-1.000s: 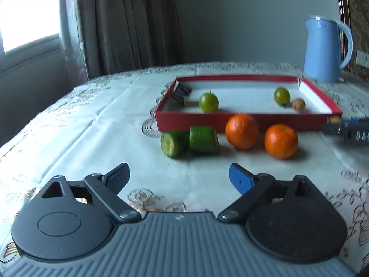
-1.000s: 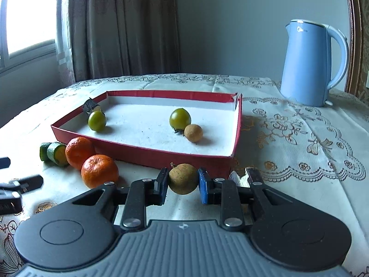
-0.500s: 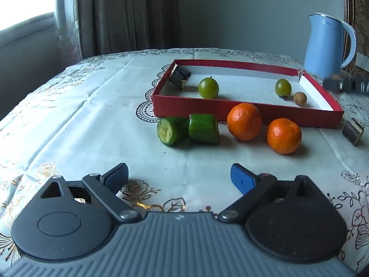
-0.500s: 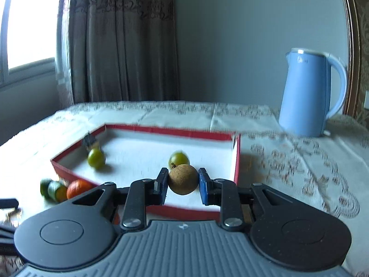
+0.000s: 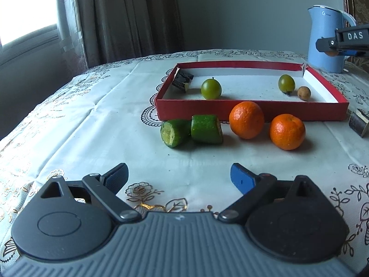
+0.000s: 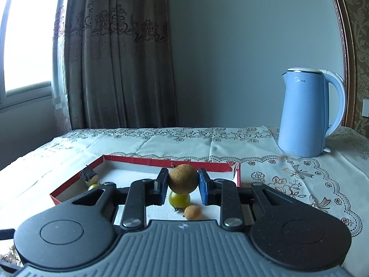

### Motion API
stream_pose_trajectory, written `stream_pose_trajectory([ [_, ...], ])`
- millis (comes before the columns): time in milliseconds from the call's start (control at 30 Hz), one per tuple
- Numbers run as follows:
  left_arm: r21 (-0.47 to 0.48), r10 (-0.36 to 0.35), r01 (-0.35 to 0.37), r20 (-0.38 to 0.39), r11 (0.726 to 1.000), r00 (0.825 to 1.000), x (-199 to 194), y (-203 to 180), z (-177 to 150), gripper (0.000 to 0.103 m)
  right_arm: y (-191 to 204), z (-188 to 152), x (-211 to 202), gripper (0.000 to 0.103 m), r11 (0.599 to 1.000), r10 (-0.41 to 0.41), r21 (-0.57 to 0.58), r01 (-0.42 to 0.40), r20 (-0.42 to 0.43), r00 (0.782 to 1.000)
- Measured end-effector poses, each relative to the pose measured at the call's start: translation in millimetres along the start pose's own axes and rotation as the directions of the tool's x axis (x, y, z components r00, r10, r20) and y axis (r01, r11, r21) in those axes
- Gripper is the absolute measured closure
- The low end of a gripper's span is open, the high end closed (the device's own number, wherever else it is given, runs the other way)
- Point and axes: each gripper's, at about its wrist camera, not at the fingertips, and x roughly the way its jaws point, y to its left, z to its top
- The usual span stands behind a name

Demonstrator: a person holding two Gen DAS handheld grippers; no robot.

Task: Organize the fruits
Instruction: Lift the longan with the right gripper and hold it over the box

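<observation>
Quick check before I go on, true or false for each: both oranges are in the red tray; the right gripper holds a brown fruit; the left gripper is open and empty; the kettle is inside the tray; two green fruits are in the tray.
1. Both oranges are in the red tray. False: they lie on the cloth in front of it.
2. The right gripper holds a brown fruit. True.
3. The left gripper is open and empty. True.
4. The kettle is inside the tray. False: it stands beyond it.
5. Two green fruits are in the tray. True.

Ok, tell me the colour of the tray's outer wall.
Red tray, white inside; clearest in the left wrist view.
</observation>
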Motion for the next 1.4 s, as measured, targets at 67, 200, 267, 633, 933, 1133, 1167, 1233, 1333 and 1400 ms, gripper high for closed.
stream_pose_trajectory([
  [67,0.000,0.004,-0.004,0.000,1.000,1.000,0.4,-0.3,0.1,0.008,0.4,0.3,3.2,0.076,1.000,-0.002,0.006,0.002,0.001,1.000],
  [200,-0.002,0.008,-0.008,-0.002,1.000,1.000,0.9,-0.6,0.2,0.008,0.6,-1.3,11.7,0.076,1.000,-0.005,0.007,0.005,0.002,1.000],
  [267,-0.002,0.010,-0.010,-0.003,1.000,1.000,1.2,-0.5,0.0,0.008,0.5,-3.1,15.9,0.076,1.000,-0.010,0.007,0.010,0.004,1.000],
  [633,-0.010,0.015,-0.015,-0.001,1.000,1.000,0.7,0.7,-0.3,0.008,-3.9,-8.4,18.9,0.076,0.999,-0.012,0.037,0.011,0.015,1.000],
  [933,-0.059,-0.019,0.019,0.003,0.998,1.000,0.5,10.1,2.0,0.008,-4.5,-8.9,20.7,0.076,0.999,-0.013,0.037,0.012,0.012,1.000],
  [1133,-0.080,-0.024,0.024,0.005,0.997,1.000,5.7,15.4,6.2,0.008,-4.6,-8.8,21.6,0.076,0.999,-0.008,0.040,0.008,0.011,1.000],
  [1167,-0.078,-0.018,0.018,0.006,0.997,1.000,7.0,15.3,6.9,0.008,-5.2,-8.7,21.7,0.076,0.999,-0.006,0.042,0.006,0.011,1.000],
  [1233,-0.082,-0.029,0.029,0.000,0.996,1.000,10.9,15.9,8.7,0.008,-4.9,-8.6,21.2,0.076,0.999,-0.005,0.041,0.004,0.012,1.000],
  [1333,-0.077,-0.045,0.044,-0.020,0.996,0.999,15.1,15.6,9.6,0.008,-4.5,-8.6,20.0,0.076,0.999,-0.003,0.038,0.003,0.017,1.000],
  [1400,-0.070,-0.050,0.049,-0.020,0.996,0.999,14.8,14.7,8.6,0.008,-3.4,-8.5,18.8,0.076,0.999,-0.003,0.033,0.002,0.024,1.000],
])
